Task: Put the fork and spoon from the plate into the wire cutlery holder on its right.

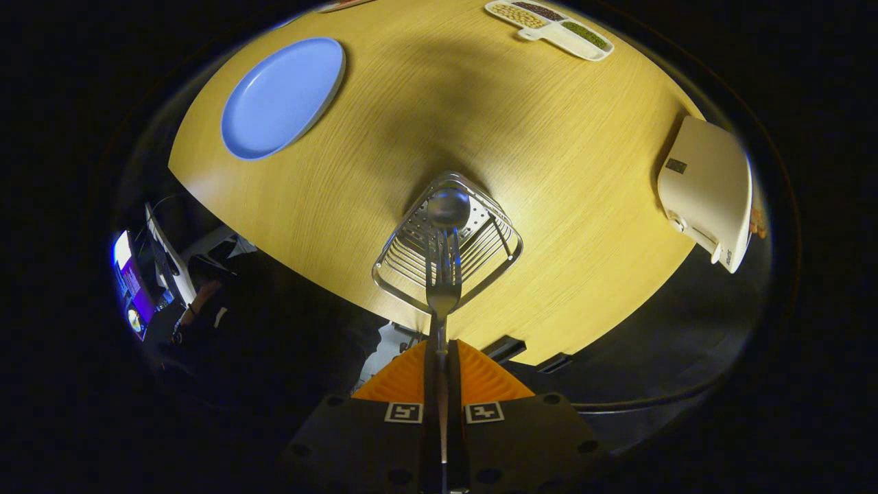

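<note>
The claw [440, 363] is clamped on the handle of a shiny metal fork [443, 288], both fingers pressed flat against it with no gap to spare. The fork points straight ahead from the fingertips, its tines hanging over the open top of the silver wire cutlery holder [411, 257], which stands on the tabletop just beyond the fingers. A polished metal spoon [448, 207] already sits inside that holder, its rounded bowl showing near the far rim, in line with the fork's tines.

The round tabletop [562, 151] is pale yellow wood with fine grain running across it, and a broad soft shadow falls on its middle beyond the holder. A round, flat blue plate [282, 97] lies bare well off to the left of the holder, near the tabletop's edge. On the far side sits a white divided tray [549, 29] holding beans or grains of several colours in its compartments. A cream-white boxy appliance [706, 189] rests at the right edge, partly overhanging it.

Past the near-left edge of the tabletop the room is dark; a lit screen [130, 281] glows there, with a person's arm [199, 302] close beside it.
</note>
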